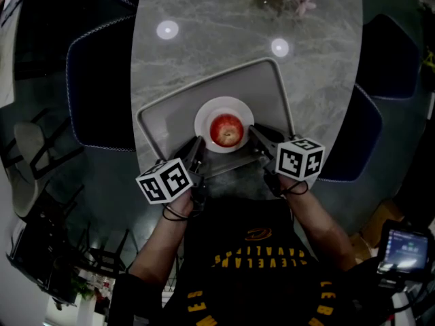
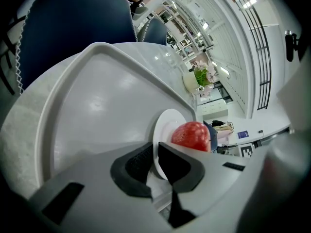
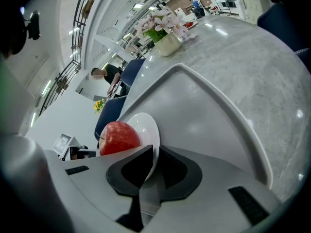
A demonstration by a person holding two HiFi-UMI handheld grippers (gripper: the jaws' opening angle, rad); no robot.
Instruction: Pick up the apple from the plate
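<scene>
Head view: the left gripper (image 1: 197,145) has its jaws clenched on the white plate (image 1: 203,119) at the rim's 8 o'clock. A red apple (image 1: 226,129) sits at the plate's centre, touched by neither gripper. The right gripper (image 1: 257,133) clamps the rim at 4 o'clock. The plate rests in a grey tray (image 1: 163,117) on the marbled worktop (image 1: 204,39).

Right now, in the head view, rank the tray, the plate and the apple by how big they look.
1. tray, clearly largest
2. plate, lying within the tray
3. apple, smaller than the plate under it
All three lie at a similar distance, so the order is safe.
</scene>
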